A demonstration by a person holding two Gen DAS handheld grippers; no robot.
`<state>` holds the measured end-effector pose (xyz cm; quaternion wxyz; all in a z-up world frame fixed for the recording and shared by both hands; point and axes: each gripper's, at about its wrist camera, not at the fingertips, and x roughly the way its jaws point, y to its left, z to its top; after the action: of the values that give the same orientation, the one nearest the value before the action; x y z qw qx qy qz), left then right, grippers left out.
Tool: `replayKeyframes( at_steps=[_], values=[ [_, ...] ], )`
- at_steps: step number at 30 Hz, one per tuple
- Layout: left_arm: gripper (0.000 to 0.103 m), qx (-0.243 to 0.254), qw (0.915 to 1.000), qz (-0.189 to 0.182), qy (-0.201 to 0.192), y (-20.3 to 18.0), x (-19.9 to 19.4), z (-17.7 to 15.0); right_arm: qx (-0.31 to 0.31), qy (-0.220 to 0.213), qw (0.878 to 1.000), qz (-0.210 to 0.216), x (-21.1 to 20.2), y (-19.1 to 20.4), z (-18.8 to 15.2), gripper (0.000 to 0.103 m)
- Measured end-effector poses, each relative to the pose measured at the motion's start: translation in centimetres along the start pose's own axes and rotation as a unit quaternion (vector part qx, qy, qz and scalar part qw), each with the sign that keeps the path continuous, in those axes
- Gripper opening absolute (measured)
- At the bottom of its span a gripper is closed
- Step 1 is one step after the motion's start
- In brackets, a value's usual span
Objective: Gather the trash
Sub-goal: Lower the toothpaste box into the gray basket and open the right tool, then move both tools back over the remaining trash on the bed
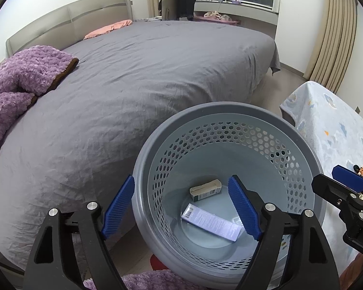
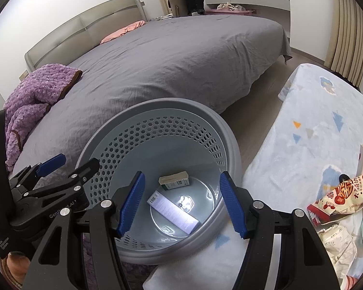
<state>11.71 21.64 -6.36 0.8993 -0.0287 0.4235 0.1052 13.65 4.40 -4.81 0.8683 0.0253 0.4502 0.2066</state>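
Both grippers hang over a round grey-blue plastic basket with honeycomb holes in its wall (image 1: pixel 230 113), pointing down into it. Left gripper (image 1: pixel 181 207): blue ribbed jaws wide apart, nothing between them, one jaw outside the near rim, the other over the inside. Right gripper (image 2: pixel 180 203): jaws also apart and empty, both over the basket opening.

Trash already in the basket bottom: a small cream and green carton (image 1: pixel 205 189) lying on its side, and a long flat pale-lilac box with a barcode end (image 1: pixel 211 222) just in front of it; cannot tell if they touch.

The basket stands between a bed with a grey wrinkled cover (image 1: pixel 145 72) and a worktop draped in a light blue patterned blanket (image 2: pixel 314 125). More trash on that worktop at the right edge: a red and cream printed snack wrapper (image 2: pixel 343 195), crumpled white paper (image 2: pixel 336 239). A fluffy purple blanket (image 1: pixel 19 77) lies on the bed's left side, a pink pillow (image 1: pixel 109 27) near the headboard.
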Motion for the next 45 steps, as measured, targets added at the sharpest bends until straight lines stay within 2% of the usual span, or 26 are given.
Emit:
replayKeyframes(
  at_steps=[5,10,21,28,34,45],
  values=[
    [0.081,0.003,1.0000,0.003,-0.001,-0.2,-0.1,-0.1,0.002,-0.001,1.000,-0.004,-0.3,-0.1,-0.3,0.062],
    [0.089,0.007,0.9999,0.009,-0.011,-0.4,-0.5,-0.1,0.006,-0.005,1.000,-0.008,-1.0,-0.3,-0.6,0.062],
    [0.092,0.022,0.9995,0.008,-0.019,-1.1,-1.8,-0.8,0.023,-0.015,0.999,-0.016,-3.8,-1.1,-2.2,0.062],
    [0.092,0.037,0.9992,-0.013,-0.011,-2.6,-3.6,-2.1,0.036,-0.034,0.998,-0.026,-8.2,-2.7,-3.9,0.064],
    [0.093,0.054,0.9976,-0.041,-0.016,-5.5,-6.1,-3.2,0.055,-0.051,0.996,-0.049,-12.5,-5.0,-6.1,0.065],
    [0.093,0.098,0.9909,-0.090,-0.020,-11.8,-9.5,-5.4,0.130,-0.065,0.982,-0.118,-18.7,-10.2,-12.9,0.071]
  ],
)
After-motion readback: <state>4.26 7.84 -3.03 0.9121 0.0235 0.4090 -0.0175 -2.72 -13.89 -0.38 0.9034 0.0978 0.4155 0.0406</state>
